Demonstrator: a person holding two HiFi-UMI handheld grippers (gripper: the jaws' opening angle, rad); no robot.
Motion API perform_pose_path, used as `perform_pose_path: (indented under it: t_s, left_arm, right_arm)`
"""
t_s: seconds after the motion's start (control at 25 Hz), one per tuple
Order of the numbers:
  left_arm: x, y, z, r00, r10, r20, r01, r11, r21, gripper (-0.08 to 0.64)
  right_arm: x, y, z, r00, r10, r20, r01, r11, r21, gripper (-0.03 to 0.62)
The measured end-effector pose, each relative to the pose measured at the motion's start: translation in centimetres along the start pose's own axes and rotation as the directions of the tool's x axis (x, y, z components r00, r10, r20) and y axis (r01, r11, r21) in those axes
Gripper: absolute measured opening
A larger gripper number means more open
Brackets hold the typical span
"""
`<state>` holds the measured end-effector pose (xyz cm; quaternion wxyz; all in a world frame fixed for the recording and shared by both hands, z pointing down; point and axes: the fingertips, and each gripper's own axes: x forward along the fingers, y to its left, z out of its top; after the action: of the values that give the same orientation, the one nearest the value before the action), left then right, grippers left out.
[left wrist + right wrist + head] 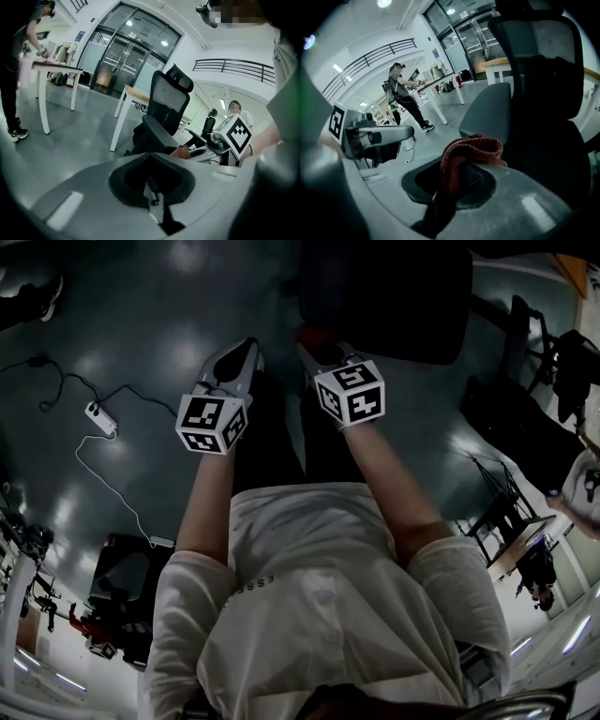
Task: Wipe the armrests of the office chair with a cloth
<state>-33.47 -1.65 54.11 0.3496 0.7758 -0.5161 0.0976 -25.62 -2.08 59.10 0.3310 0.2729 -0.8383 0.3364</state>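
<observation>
1. Got right gripper (454,186) clenched on red cloth (471,151), just off armrest (487,110) of chair (543,117).
2. Got left gripper (152,185) pinched shut on nothing, alongside right one, aimed at chair.

Place: large open office or lab hall.
Evidence: glossy grey floor (141,334); tall glass doors (119,61) at the far end; railing (234,68) of an upper level, far right; round ceiling lights (164,43); white tables (51,70) to the left, a person (401,91) standing at one; mesh-backed chair (166,103) near; power strip (100,418) with cable on the floor, left.
</observation>
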Motion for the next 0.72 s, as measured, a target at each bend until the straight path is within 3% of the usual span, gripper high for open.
perform_pose_path:
  t_s: [0.2, 0.44, 0.6, 0.72]
  left_arm:
    - [-0.9, 2.4, 0.9, 0.998, -0.058, -0.024, 0.059, 0.998, 0.022, 0.016]
    - [-1.3, 5.0, 2.4, 0.996, -0.089, -0.022, 0.090, 0.995, 0.032, 0.017]
    - [-1.0, 6.0, 3.9, 0.995, -0.100, -0.018, 0.101, 0.994, 0.030, 0.017]
    - [-0.2, 6.1, 5.0, 0.994, -0.111, -0.022, 0.111, 0.994, 0.020, 0.017]
  right_arm:
    - [2.1, 1.7, 1.7, 0.998, -0.052, 0.029, 0.050, 0.996, 0.068, 0.049]
    - [4.2, 4.6, 4.3, 0.997, -0.039, 0.062, 0.038, 0.999, 0.014, 0.049]
    - [3.2, 4.5, 9.1, 0.987, -0.062, 0.150, 0.066, 0.998, -0.021, 0.049]
    - [0.6, 2.4, 14.2, 0.958, -0.101, 0.268, 0.117, 0.992, -0.045, 0.049]
